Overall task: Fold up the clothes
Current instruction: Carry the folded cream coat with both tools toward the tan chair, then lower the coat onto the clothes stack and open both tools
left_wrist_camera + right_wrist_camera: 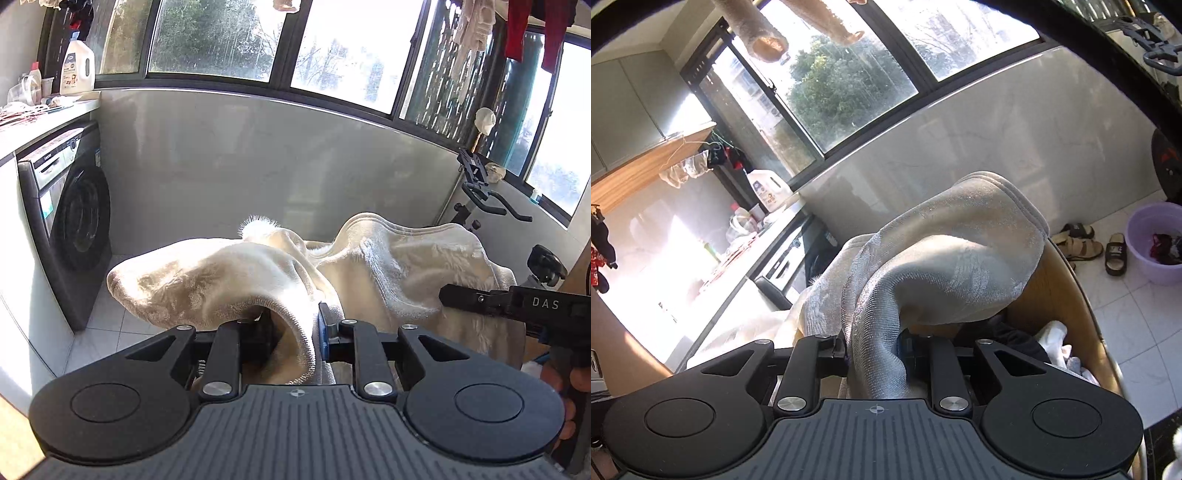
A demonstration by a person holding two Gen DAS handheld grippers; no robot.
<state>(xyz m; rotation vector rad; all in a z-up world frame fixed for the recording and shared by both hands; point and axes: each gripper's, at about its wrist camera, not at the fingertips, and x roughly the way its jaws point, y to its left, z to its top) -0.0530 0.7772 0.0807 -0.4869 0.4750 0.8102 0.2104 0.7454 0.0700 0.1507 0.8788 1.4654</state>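
The left gripper [291, 328] has its jaws drawn in narrow on a fold of a cream fleece garment [207, 280], the plush cloth bunched between the pads and spilling down over the gripper body. The right gripper [873, 349] grips the same garment [942, 266] the same way, jaws pinched on a hanging band of the fabric; in the left wrist view this gripper [443, 295] comes in from the right edge with its tip buried in the fleece, and fingers of the person's hand [565, 384] show on its handle.

The garment hangs in the air between the two grippers, raised into two humps, sunlit on top.

Under it, in the right wrist view, sits a wooden basket [1071, 295] with dark and white clothes inside. On the tiled floor [1126, 321] beyond it stand sandals [1082, 245] and a purple basin [1145, 236] holding dark laundry.

To the left a front-loading washing machine [70, 221] stands under a worktop [44, 122] with a white detergent jug [77, 70]. An exercise bike [480, 192] stands at the right, below wide windows [221, 37].
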